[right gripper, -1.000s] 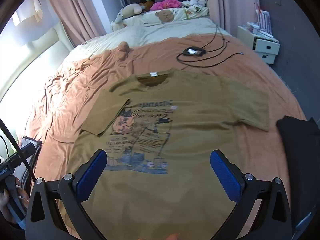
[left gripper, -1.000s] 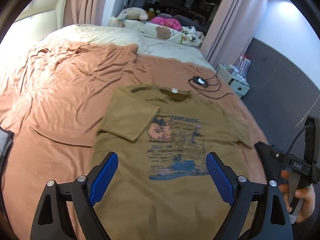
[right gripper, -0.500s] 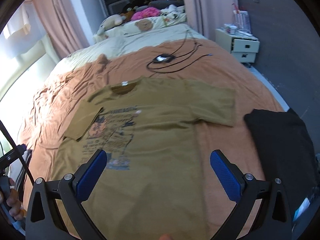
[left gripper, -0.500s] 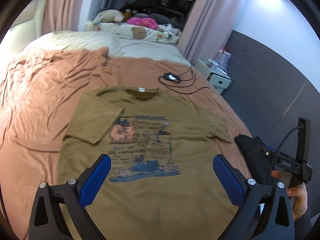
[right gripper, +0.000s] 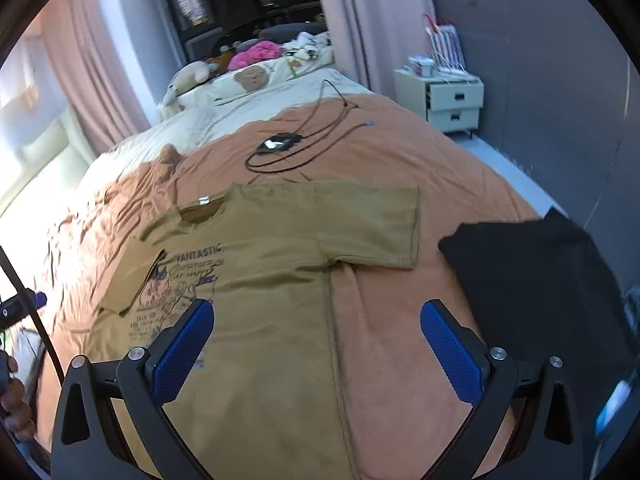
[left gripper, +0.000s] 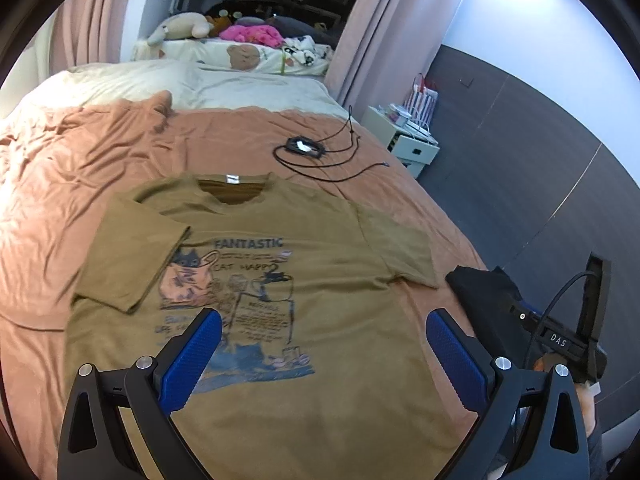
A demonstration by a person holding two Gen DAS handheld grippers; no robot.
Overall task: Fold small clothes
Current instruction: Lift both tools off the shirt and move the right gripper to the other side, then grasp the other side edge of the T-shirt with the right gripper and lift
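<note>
Tee lay flat on bed ahead of both spread, empty jaws; left sleeve folded in, right sleeve and body folds remained.

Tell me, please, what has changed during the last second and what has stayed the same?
Both open grippers, left and right, swung toward the right side of the bed; the black garment came into view. Nothing was grasped. The t-shirt stays flat, one sleeve folded in.
</note>
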